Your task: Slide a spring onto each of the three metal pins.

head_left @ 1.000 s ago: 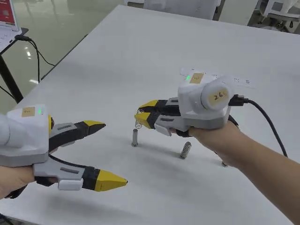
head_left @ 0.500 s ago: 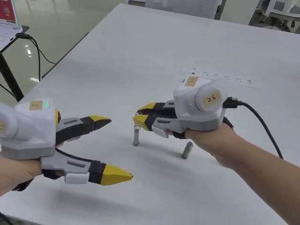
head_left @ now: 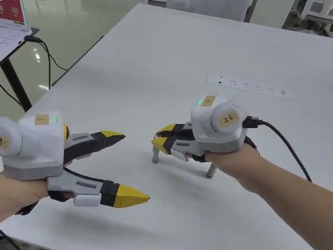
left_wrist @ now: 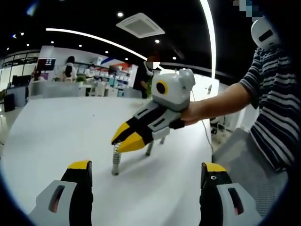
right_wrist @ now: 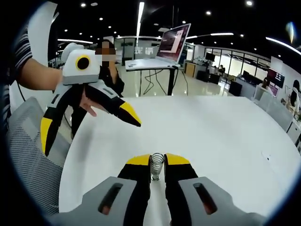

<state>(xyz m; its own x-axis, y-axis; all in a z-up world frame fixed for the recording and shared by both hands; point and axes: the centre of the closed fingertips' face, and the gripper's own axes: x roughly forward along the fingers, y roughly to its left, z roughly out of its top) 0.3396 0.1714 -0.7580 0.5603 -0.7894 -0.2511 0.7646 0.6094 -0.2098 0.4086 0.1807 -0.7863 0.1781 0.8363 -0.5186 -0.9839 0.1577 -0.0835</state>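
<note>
My right gripper (head_left: 158, 141) is shut on a small metal spring (right_wrist: 157, 165), pinched between its yellow tips. The spring hangs straight over an upright metal pin (head_left: 155, 155), and its lower coils seem to sit around the pin's top (left_wrist: 115, 164). Behind the right hand stands a second pin wearing a spring (head_left: 210, 170), also visible beyond the right gripper (left_wrist: 127, 139) as a coiled post (left_wrist: 149, 148). My left gripper (head_left: 126, 166) hovers open to the left of the first pin, holding nothing, with its jaws wide apart (left_wrist: 146, 169). It shows in the right gripper view as the left gripper (right_wrist: 89, 132).
A white power strip (head_left: 250, 86) lies farther back on the white table (head_left: 156, 62). A black cable (head_left: 283, 138) trails from the right gripper. A laptop (head_left: 10, 18) sits on a side stand beyond the table's left edge.
The right gripper has dropped lower with the spring, bringing it down onto the first pin. The left gripper has stayed open and drifted slightly toward the pin.
</note>
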